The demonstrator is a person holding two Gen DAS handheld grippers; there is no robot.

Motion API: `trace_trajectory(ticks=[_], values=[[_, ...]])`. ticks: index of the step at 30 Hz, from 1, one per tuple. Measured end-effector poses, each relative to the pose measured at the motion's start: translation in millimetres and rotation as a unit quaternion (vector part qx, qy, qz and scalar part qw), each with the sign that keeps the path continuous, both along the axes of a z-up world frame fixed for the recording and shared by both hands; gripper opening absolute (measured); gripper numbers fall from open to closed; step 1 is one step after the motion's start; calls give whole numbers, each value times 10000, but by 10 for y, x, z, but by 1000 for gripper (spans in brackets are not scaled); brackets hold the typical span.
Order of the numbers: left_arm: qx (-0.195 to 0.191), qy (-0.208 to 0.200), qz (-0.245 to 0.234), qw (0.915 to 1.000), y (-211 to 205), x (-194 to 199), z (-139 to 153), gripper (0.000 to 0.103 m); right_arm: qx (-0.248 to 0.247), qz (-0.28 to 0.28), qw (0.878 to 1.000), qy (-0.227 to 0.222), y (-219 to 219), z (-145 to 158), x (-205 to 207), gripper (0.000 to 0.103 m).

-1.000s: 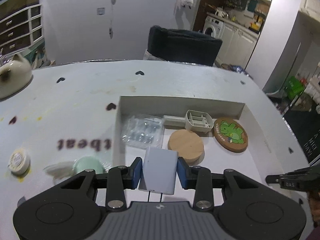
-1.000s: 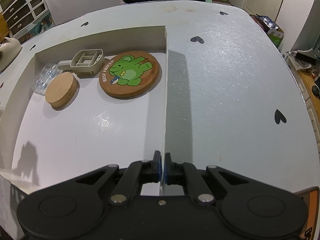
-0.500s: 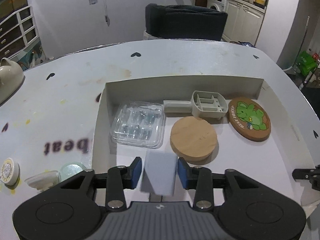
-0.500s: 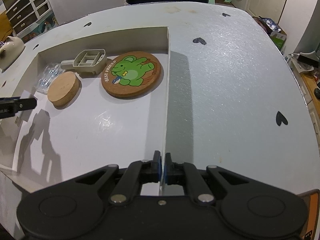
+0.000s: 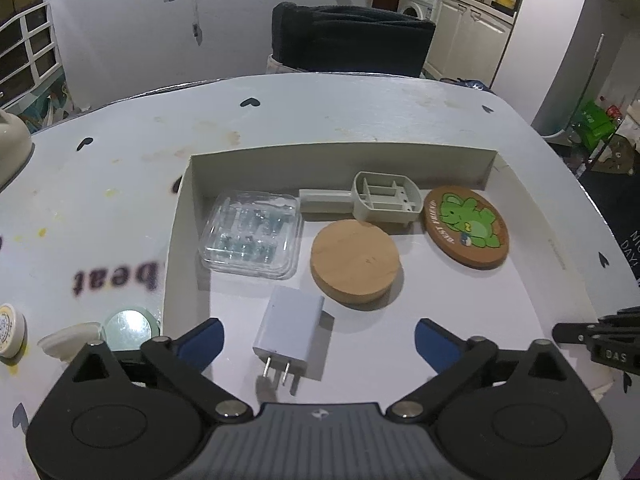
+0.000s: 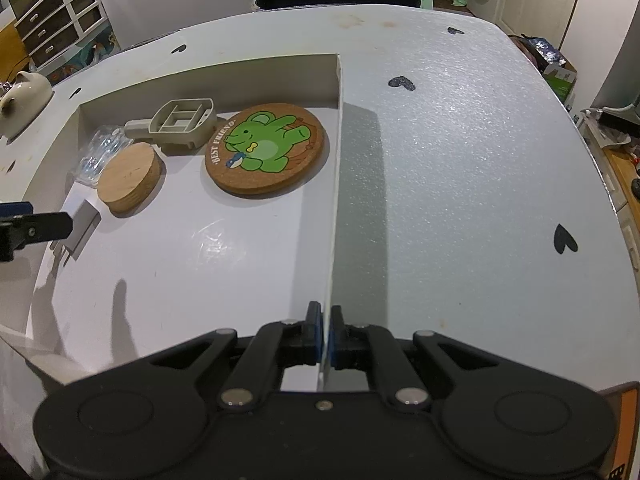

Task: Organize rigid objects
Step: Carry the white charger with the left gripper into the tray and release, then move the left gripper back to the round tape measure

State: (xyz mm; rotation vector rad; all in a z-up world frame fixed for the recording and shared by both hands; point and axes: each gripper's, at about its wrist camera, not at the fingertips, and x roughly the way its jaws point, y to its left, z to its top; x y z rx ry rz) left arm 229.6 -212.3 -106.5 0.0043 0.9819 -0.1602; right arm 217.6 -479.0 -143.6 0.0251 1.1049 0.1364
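The left gripper (image 5: 316, 338) is spreading wide, leaving the white rectangular plastic wall charger (image 5: 289, 327) lying in the shallow white cardboard tray (image 5: 340, 160), at seven o'clock from the round wooden disc (image 5: 355, 266). The right gripper (image 6: 325, 326) is pinching the tray's right wall, likely steadying it.

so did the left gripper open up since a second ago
Yes. The left gripper was clamped on the white charger; now its jaws stand wide apart and the charger lies in the box, beside the wooden disc.
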Motion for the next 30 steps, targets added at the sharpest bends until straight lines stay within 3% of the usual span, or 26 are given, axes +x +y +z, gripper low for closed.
trace_trajectory(ticks=[18,30], values=[[-584,-564,-283,9963,111,-433,343,103,-23,63,10000,18,13,-6,12,5],[-565,-1125,335,9915,703,-599,504,103,-93,75,9999,87,28,-7,32,5]])
